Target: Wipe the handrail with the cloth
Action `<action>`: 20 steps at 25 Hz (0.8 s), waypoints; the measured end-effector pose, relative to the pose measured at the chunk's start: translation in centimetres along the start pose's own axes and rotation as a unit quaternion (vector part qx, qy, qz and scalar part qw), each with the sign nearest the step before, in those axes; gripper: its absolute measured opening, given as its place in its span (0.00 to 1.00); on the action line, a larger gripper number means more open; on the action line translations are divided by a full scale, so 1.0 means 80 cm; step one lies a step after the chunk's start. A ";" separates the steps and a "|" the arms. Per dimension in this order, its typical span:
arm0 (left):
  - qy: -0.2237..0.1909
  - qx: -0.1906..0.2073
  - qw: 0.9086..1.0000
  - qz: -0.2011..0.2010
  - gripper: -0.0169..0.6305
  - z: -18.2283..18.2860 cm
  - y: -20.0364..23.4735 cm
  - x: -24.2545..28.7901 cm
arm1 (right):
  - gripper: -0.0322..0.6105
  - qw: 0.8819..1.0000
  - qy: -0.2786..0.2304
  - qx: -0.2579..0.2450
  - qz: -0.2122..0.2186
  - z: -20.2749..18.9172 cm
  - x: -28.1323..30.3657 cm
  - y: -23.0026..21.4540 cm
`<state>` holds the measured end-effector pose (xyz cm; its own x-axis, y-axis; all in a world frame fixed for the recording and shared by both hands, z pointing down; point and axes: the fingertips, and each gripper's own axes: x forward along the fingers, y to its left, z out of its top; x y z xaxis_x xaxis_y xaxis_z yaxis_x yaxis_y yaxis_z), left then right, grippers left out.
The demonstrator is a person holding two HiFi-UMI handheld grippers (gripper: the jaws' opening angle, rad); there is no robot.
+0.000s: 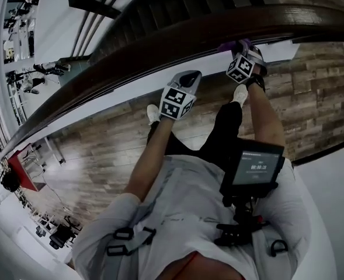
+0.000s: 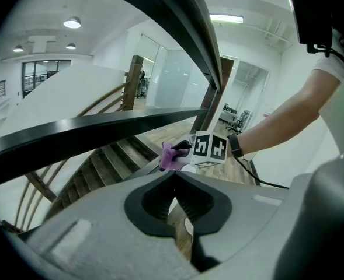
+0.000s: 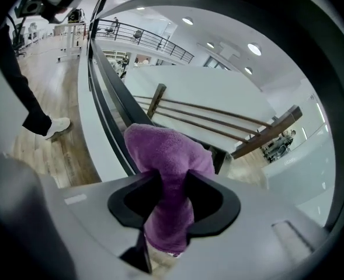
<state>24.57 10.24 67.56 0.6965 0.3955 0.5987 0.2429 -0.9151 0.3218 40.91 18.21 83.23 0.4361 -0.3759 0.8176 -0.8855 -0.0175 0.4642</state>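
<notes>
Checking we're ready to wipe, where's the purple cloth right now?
The purple cloth is pinched in the right claw, at the upper right of the head view, at the near edge of the dark handrail.

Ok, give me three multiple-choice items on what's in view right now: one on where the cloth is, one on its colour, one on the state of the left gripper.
1. Where is the cloth?
A. Lying loose on the floor
B. Between the jaws of the right gripper, up by the handrail
C. Draped over the stairs

2. What colour is the cloth?
A. White
B. Purple
C. Yellow

3. How does the left gripper stand?
A. Jaws wide around the handrail
B. Jaws clamped on the cloth
C. Jaws together, nothing between them

Answers:
1 B: the right gripper view shows the cloth pinched between the pads, and the head view puts that gripper at the rail.
2 B: it reads purple in all three views.
3 C: the left gripper view shows its jaws meeting with nothing in them.
</notes>
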 end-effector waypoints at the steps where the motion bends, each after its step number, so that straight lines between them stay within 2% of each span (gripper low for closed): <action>1: 0.000 0.002 1.000 -0.002 0.03 0.002 -0.006 0.006 | 0.25 1.000 0.006 0.005 0.000 -0.015 0.000 -0.011; 6: -0.001 -0.002 1.000 -0.006 0.03 0.012 -0.027 0.048 | 0.28 1.000 0.025 0.001 -0.006 -0.080 0.003 -0.056; 11: -0.014 0.001 1.000 -0.014 0.03 0.031 -0.072 0.115 | 0.27 0.997 0.055 0.032 -0.035 -0.186 0.003 -0.118; 16: -0.027 -0.007 1.000 -0.014 0.03 0.043 -0.085 0.159 | 0.27 0.996 0.072 -0.015 -0.047 -0.246 0.006 -0.159; 20: -0.036 -0.015 0.999 -0.014 0.03 0.051 -0.094 0.187 | 0.30 0.993 0.098 -0.029 -0.066 -0.291 0.012 -0.192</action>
<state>35.88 22.72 71.12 0.7370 0.4138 0.5345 0.2444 -0.9003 0.3601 58.67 39.72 84.79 0.5764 -0.1862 0.7957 -0.8097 0.0015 0.5869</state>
